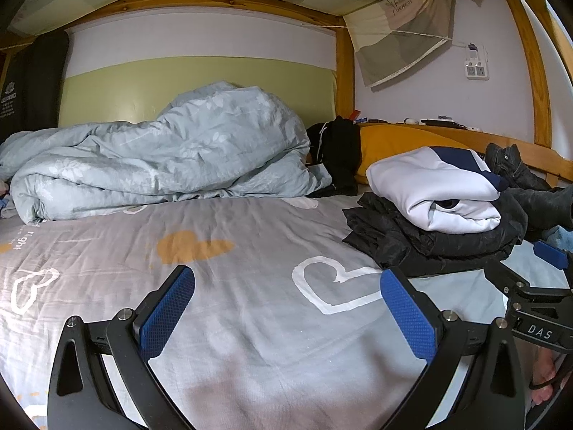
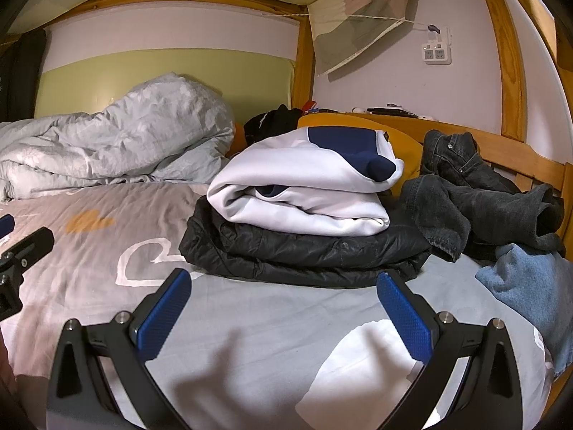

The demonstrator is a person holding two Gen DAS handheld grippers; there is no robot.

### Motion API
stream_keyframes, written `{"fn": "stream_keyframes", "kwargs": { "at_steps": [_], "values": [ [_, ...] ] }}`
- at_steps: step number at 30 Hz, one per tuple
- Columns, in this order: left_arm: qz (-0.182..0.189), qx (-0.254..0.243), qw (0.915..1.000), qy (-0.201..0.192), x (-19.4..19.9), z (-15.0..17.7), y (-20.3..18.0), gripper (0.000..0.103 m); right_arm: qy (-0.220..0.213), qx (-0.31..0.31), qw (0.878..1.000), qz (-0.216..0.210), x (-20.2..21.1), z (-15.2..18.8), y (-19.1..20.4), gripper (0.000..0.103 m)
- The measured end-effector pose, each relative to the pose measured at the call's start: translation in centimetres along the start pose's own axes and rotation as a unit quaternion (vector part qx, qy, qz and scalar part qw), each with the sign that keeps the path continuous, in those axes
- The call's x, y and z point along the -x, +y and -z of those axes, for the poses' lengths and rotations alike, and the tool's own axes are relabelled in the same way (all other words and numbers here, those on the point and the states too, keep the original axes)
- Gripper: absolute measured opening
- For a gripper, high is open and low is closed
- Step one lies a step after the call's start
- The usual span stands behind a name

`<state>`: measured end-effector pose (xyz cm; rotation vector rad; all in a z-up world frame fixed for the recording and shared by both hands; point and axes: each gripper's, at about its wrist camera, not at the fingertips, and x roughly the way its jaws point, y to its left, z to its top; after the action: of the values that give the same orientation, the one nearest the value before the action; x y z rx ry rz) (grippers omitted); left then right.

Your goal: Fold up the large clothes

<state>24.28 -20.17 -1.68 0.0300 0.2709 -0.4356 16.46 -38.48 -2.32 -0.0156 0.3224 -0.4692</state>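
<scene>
Bed (image 1: 250,322) under a wooden bunk frame (image 1: 343,68), covered by a grey sheet with white and orange heart prints; it carries everything noted below. Largest item on it: a crumpled pale blue duvet (image 1: 161,157), heaped along the far side against the green wall panel. Right of the duvet, a yellow pillow (image 1: 394,143) at the headboard end, with a dark garment (image 1: 336,150) slumped between duvet and pillow; what kind of garment it is cannot be made out from here. Stack of folded clothes, mid-right of bed: black puffer jacket (image 2: 304,251) folded flat on the sheet, white and navy sweatshirt (image 2: 304,193) folded and resting directly on top of it. Just right of the stack, unfolded dark grey jeans (image 2: 483,197) in a loose pile, partly draped against the bed rail; a light blue denim piece (image 2: 526,286) lies crumpled in front of them, touching their lower edge. Small objects on the wooden ledge (image 2: 394,116) behind the pillow, too small to identify. Wall socket (image 2: 437,53) above. Left gripper (image 1: 286,304): jaws spread wide, nothing between them, over bare sheet. Right gripper (image 2: 283,308): jaws likewise spread wide, holding nothing, just in front of the jacket's near edge.
</scene>
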Motion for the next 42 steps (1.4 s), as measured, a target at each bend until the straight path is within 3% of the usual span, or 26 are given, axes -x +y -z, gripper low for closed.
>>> {"fn": "stream_keyframes", "kwargs": {
  "at_steps": [42],
  "values": [
    [-0.008, -0.002, 1.0000, 0.005, 0.22, -0.09, 0.39, 0.103, 0.006, -0.002, 1.000, -0.001, -0.15, 0.17, 0.16, 0.103]
  ]
}}
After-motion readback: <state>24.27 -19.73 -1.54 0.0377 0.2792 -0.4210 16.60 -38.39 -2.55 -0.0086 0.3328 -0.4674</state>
